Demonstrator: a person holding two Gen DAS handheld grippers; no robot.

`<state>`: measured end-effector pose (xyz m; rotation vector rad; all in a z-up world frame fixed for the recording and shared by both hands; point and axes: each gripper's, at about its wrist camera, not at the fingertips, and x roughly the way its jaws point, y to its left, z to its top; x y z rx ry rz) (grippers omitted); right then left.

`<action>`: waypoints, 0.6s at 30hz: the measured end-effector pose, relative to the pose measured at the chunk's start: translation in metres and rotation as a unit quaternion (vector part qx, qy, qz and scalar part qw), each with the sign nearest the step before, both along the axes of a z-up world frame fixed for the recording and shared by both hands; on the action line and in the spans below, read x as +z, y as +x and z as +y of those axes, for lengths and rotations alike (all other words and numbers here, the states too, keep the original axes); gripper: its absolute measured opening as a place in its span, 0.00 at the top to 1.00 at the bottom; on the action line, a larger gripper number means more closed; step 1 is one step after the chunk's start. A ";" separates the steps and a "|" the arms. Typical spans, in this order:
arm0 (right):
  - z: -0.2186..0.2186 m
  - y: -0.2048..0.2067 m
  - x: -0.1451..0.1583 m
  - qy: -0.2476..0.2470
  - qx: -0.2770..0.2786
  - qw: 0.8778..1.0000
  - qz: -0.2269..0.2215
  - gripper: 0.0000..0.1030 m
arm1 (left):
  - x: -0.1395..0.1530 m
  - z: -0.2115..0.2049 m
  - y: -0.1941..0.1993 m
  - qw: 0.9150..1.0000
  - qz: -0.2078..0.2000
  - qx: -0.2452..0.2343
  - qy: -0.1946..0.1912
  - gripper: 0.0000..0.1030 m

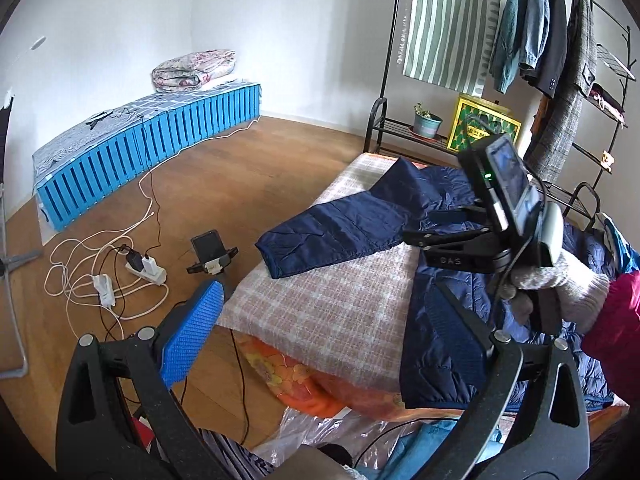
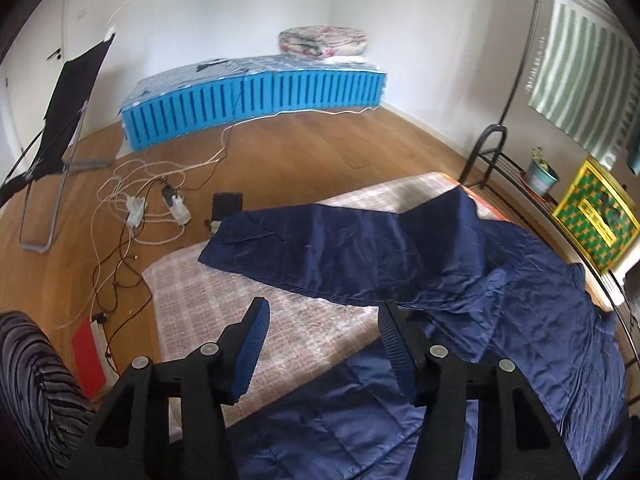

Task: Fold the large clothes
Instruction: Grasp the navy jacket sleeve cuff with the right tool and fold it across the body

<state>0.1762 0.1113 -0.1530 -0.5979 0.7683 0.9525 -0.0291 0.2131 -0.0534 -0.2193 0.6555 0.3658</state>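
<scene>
Left wrist view: left gripper (image 1: 320, 332) spread wide, holding nothing, over the edge of the checked pink-and-white blanket (image 1: 320, 300); navy quilted padded jacket (image 1: 336, 228) lying there, one sleeve stretched out. Right wrist view: right gripper (image 2: 324, 344) parted, empty, just above the jacket's (image 2: 520, 300) near hem.

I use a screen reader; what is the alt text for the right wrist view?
A navy quilted jacket lies on a plaid-covered bed, one sleeve stretched left. The open right gripper hovers over its lower edge, holding nothing.
</scene>
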 end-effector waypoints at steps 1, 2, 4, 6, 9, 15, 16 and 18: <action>0.011 0.002 -0.011 -0.011 0.010 1.000 0.006 0.53 | -0.002 0.002 0.001 1.000 0.002 0.002 -0.002 0.01; 0.020 0.004 -0.022 -0.022 0.017 1.000 0.013 0.54 | -0.004 0.004 0.002 1.000 0.002 0.006 -0.005 0.01; 0.038 0.010 -0.043 -0.045 0.028 0.998 0.019 0.56 | -0.008 0.011 0.003 1.000 0.000 0.010 -0.011 0.01; 0.053 0.014 -0.062 -0.066 0.039 0.997 0.016 0.56 | -0.012 0.017 0.003 1.000 -0.008 0.010 -0.020 0.01; 0.070 0.018 -0.087 -0.093 0.053 0.994 0.012 0.56 | -0.020 0.029 0.006 0.999 -0.016 0.011 -0.046 0.02; 0.095 0.023 -0.126 -0.137 0.074 0.988 -0.008 0.54 | -0.035 0.041 0.017 0.998 -0.006 0.021 -0.061 0.02; 0.098 0.024 -0.128 -0.132 0.076 0.988 -0.013 0.53 | -0.037 0.041 0.019 0.998 -0.003 0.021 -0.060 0.02; 0.104 0.026 -0.129 -0.125 0.071 0.989 -0.017 0.49 | -0.040 0.041 0.022 0.998 0.002 0.020 -0.058 0.02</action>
